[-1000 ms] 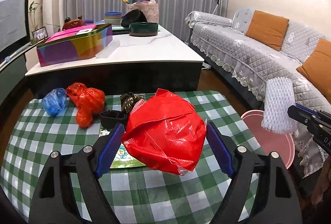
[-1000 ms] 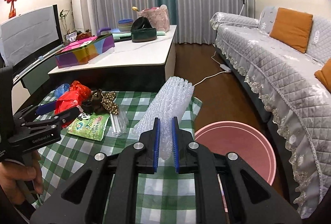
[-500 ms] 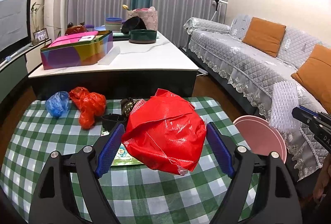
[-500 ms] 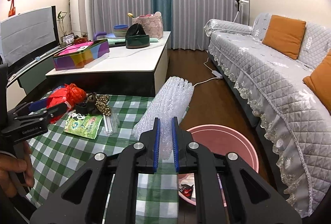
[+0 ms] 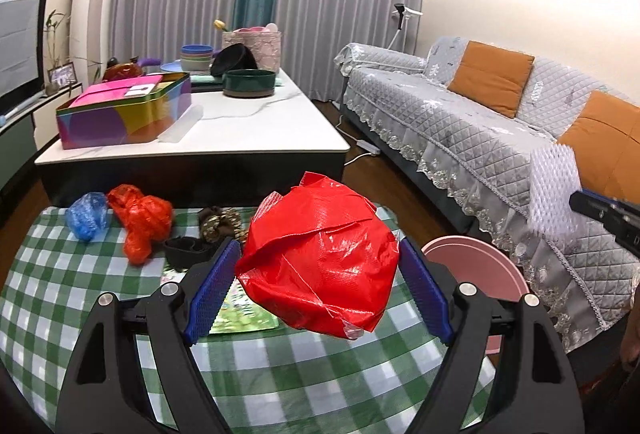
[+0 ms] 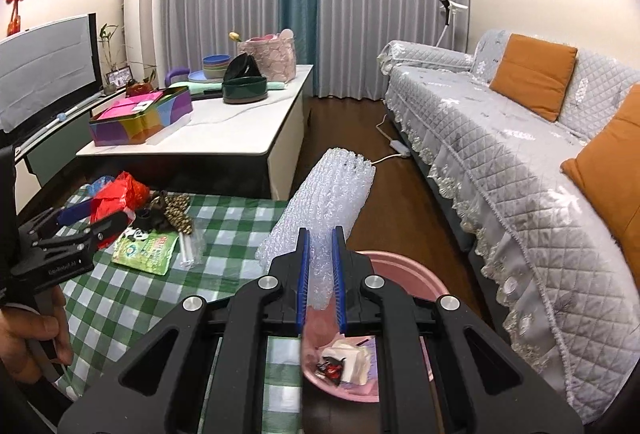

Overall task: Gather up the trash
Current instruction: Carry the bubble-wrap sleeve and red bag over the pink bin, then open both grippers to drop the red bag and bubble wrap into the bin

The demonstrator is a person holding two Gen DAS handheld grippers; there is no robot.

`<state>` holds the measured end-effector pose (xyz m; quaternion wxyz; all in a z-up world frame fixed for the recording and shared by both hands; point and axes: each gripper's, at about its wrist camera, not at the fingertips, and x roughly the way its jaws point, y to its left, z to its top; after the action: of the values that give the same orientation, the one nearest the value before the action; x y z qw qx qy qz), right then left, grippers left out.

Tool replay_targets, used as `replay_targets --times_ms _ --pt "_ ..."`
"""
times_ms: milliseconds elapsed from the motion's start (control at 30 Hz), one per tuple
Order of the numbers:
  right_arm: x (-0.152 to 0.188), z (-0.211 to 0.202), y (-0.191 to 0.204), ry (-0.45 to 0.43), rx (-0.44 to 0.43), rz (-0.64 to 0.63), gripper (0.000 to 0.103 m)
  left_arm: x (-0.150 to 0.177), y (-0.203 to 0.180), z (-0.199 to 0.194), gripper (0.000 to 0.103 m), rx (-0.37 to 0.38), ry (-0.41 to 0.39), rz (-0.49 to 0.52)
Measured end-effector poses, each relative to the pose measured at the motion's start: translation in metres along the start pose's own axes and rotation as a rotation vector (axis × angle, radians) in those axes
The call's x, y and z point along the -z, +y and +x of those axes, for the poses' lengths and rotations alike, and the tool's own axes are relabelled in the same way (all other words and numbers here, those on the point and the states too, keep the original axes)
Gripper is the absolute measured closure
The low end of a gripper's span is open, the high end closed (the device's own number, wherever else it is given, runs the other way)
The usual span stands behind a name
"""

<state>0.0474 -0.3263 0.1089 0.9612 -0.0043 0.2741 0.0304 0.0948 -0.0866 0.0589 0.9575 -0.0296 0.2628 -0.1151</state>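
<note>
Right gripper (image 6: 320, 274) clamped tight on the bubble wrap roll (image 6: 324, 201), now carried off the table edge to above the pink bin (image 6: 404, 270); 1 s ago the bin sat further ahead, so a drop looks next. Bin already holds some scraps. Left gripper (image 5: 316, 286) set wide, pads pinching the crumpled red bag (image 5: 320, 258) above the checkered table (image 5: 60, 298), barely shifted. Beyond, an orange bag (image 5: 140, 222) and blue bag (image 5: 86, 215) remain uncollected.
</note>
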Motion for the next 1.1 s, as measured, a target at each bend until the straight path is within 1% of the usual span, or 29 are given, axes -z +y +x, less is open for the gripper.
replay_targets --times_ms 133,367,467,500,633,833,1000,1100 --pt "-0.008 0.003 -0.018 0.011 -0.001 0.028 0.092 0.000 -0.009 0.004 0.025 0.017 -0.001 0.008" --pt "-0.021 0.014 -0.044 -0.006 0.020 0.010 0.091 0.003 -0.022 0.018 0.025 0.026 0.008 0.032" --pt "-0.020 0.018 -0.055 -0.018 0.029 0.024 0.091 0.004 -0.030 0.020 0.025 0.029 0.003 0.051" --pt "-0.017 0.021 -0.061 -0.018 0.030 0.048 0.091 0.005 -0.033 0.021 0.025 0.034 -0.001 0.062" --pt "-0.012 0.027 -0.073 -0.024 0.038 0.100 0.091 0.007 -0.047 0.027 0.025 0.065 -0.003 0.096" --pt "-0.012 0.038 -0.080 -0.018 0.062 0.078 0.091 0.012 -0.072 0.042 0.025 0.131 0.007 0.127" --pt "-0.005 0.048 -0.090 0.016 0.078 0.079 0.091 0.021 -0.099 0.059 0.025 0.182 0.031 0.177" --pt "-0.001 0.054 -0.095 0.031 0.077 0.079 0.091 0.025 -0.110 0.071 0.025 0.204 0.049 0.182"
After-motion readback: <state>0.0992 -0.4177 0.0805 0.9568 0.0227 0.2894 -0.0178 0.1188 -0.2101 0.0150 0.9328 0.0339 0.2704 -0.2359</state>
